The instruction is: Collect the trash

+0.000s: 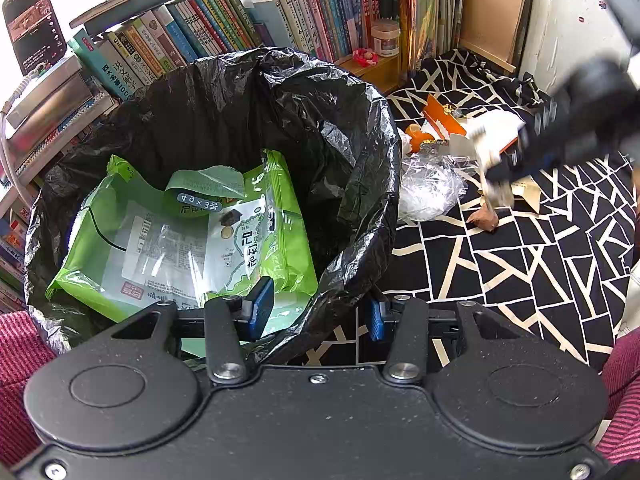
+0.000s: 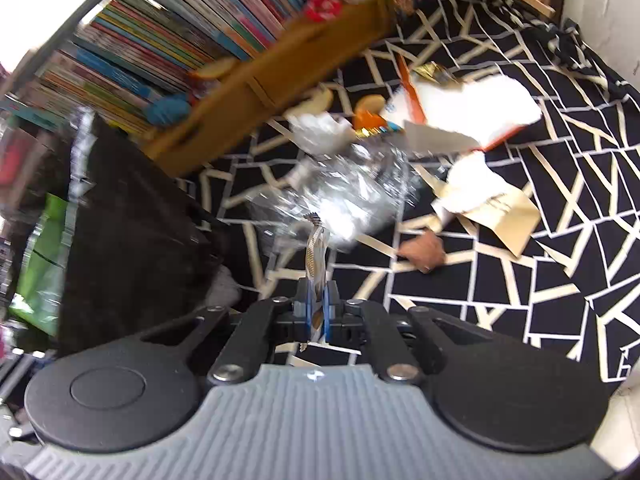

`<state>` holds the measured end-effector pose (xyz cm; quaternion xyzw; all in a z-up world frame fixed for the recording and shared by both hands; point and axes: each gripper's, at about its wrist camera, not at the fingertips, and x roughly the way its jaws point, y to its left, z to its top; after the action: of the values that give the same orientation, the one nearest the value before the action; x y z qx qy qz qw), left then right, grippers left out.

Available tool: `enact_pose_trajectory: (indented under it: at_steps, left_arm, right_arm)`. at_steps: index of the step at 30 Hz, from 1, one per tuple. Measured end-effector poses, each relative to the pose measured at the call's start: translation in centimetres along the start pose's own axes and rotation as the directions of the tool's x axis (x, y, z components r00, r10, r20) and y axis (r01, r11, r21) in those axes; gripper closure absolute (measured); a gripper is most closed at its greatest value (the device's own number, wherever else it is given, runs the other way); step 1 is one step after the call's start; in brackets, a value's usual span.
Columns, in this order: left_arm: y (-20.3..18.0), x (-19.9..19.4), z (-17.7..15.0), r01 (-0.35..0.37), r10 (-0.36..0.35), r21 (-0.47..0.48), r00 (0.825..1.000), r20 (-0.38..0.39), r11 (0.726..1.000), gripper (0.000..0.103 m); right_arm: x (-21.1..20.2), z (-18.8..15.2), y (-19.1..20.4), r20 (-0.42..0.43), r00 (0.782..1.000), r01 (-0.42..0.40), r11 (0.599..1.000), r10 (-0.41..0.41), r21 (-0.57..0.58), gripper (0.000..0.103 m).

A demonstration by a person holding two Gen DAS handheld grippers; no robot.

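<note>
A bin lined with a black trash bag fills the left wrist view, with a green snack packet lying inside. My left gripper straddles the near rim, one blue pad inside the bag and one outside, shut on it. My right gripper is shut on a thin serrated wrapper strip, lifted above the black-and-cream cloth. The left wrist view shows it blurred as the right gripper. Below it lie crumpled clear plastic, a brown scrap and an orange-and-white carton.
A wooden shelf packed with books runs behind the bin, with a small jar on it. A phone stands at the far left. Tan paper and orange peel lie on the cloth. Red striped fabric flanks my left gripper.
</note>
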<state>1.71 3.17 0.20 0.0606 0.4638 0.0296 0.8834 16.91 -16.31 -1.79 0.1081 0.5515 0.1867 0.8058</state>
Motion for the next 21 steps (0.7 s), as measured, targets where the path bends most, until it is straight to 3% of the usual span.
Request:
enact_pose_trajectory:
  at_steps: [3, 6, 10, 14, 18, 20, 21]
  left_arm:
    - [0.0, 0.0, 0.0, 0.0, 0.0, 0.0, 1.0, 0.0, 1.0, 0.059]
    - [0.0, 0.0, 0.0, 0.0, 0.0, 0.0, 1.0, 0.0, 1.0, 0.059]
    - [0.0, 0.0, 0.0, 0.0, 0.0, 0.0, 1.0, 0.0, 1.0, 0.059]
    - [0.0, 0.0, 0.0, 0.0, 0.0, 0.001, 1.0, 0.001, 1.0, 0.059]
    - [0.0, -0.2, 0.0, 0.001, -0.001, 0.0, 1.0, 0.005, 1.0, 0.059]
    - [0.1, -0.2, 0.0, 0.002, -0.002, -0.001, 1.0, 0.005, 1.0, 0.059]
    - [0.1, -0.2, 0.0, 0.002, -0.002, -0.001, 1.0, 0.005, 1.0, 0.059]
  right_arm:
    - [-3.2, 1.2, 2.3, 0.087, 0.991, -0.102, 0.994, 0.104, -0.03, 0.094]
    - [-5.7, 2.5, 4.6, 0.139, 0.961, -0.229, 0.97, 0.239, -0.084, 0.094]
    - [-6.5, 3.3, 8.0, 0.123, 0.922, -0.348, 0.925, 0.367, -0.153, 0.093]
    - [-4.7, 3.8, 11.3, 0.066, 0.917, -0.372, 0.903, 0.393, -0.215, 0.091]
    - [-2.7, 3.8, 13.1, 0.015, 0.911, -0.396, 0.886, 0.411, -0.243, 0.082]
    - [-2.1, 3.7, 13.6, 0.002, 0.911, -0.398, 0.883, 0.411, -0.247, 0.075]
    - [-1.8, 3.8, 13.8, -0.004, 0.91, -0.404, 0.882, 0.415, -0.245, 0.064]
